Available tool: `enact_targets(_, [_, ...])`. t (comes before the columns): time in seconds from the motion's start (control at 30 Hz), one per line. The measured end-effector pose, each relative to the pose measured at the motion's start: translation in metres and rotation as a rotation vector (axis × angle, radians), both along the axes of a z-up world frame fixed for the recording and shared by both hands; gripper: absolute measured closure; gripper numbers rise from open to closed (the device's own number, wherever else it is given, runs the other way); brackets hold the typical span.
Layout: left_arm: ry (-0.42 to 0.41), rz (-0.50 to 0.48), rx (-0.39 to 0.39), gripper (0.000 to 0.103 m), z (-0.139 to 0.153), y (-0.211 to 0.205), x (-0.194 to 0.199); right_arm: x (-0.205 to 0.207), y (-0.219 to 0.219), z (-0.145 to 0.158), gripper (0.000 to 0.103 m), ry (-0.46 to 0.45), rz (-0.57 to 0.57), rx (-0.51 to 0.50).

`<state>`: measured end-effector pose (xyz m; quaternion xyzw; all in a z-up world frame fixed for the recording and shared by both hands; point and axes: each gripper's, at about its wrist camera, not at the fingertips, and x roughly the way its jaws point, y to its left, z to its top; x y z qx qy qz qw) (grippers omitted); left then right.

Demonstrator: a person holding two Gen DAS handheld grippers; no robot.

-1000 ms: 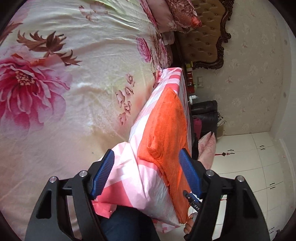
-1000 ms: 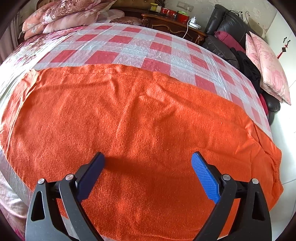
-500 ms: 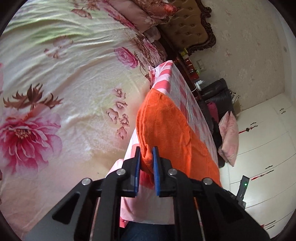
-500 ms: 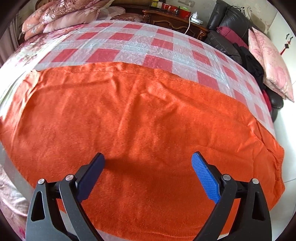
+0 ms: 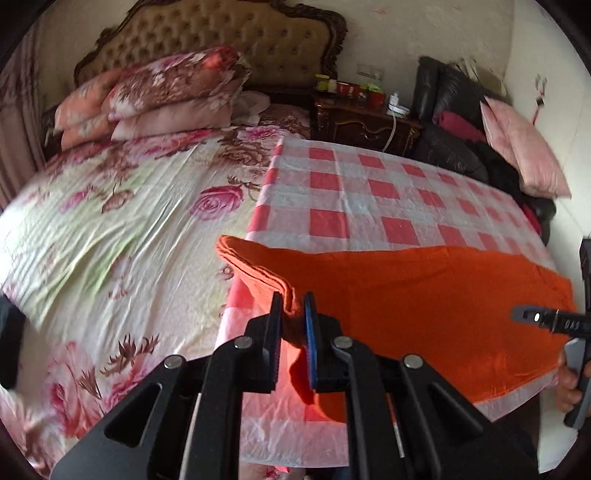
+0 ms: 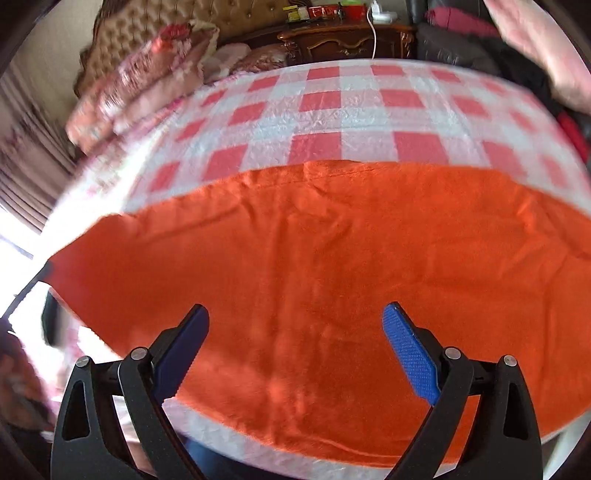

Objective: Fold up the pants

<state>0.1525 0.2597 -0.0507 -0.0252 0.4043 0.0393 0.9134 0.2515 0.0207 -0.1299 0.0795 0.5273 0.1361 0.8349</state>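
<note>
The orange pants (image 5: 424,295) lie spread across a red-and-white checked sheet (image 5: 369,199) on the bed. My left gripper (image 5: 292,306) is shut on the left end of the pants and lifts that edge, which shows stacked layers. In the right wrist view the pants (image 6: 314,251) fill the middle. My right gripper (image 6: 295,332) is open and empty just above their near edge. The right gripper's handle (image 5: 554,321) also shows at the right edge of the left wrist view.
A floral bedspread (image 5: 110,229) covers the bed's left side. Pillows (image 5: 166,96) are stacked by the tufted headboard (image 5: 229,33). A dark nightstand (image 5: 362,118) with small items and a black sofa (image 5: 454,147) with a pink cushion stand beyond the bed.
My left gripper closed on the left end of the pants, then swung round so it faces along the bed and raises that edge. My right gripper stayed open over the pants.
</note>
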Motion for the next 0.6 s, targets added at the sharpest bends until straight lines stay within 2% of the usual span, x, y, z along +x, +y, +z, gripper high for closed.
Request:
enact_targets(0.1, [-0.004, -0.151, 0.181, 0.092, -0.009, -0.088, 0.010, 0.004, -0.020, 0.001, 0.011, 0.030, -0.039, 0.115])
enact_targets(0.23, [-0.012, -0.359, 0.334, 0.092, -0.051, -0.196, 0.000, 0.009, -0.049, -0.002, 0.012, 0.076, -0.082, 0.256])
enact_targets(0.3, [0.011, -0.406, 0.306, 0.092, -0.075, -0.221, -0.005, 0.011, -0.059, -0.005, 0.012, 0.095, -0.099, 0.302])
enact_targets(0.4, [0.028, -0.412, 0.282, 0.092, -0.100, -0.234, -0.009, 0.014, -0.063, -0.008, 0.014, 0.119, -0.081, 0.345])
enact_targets(0.6, [-0.050, -0.358, 0.232, 0.092, -0.089, -0.221, -0.010, 0.028, -0.042, -0.017, 0.016, 0.198, -0.009, 0.402])
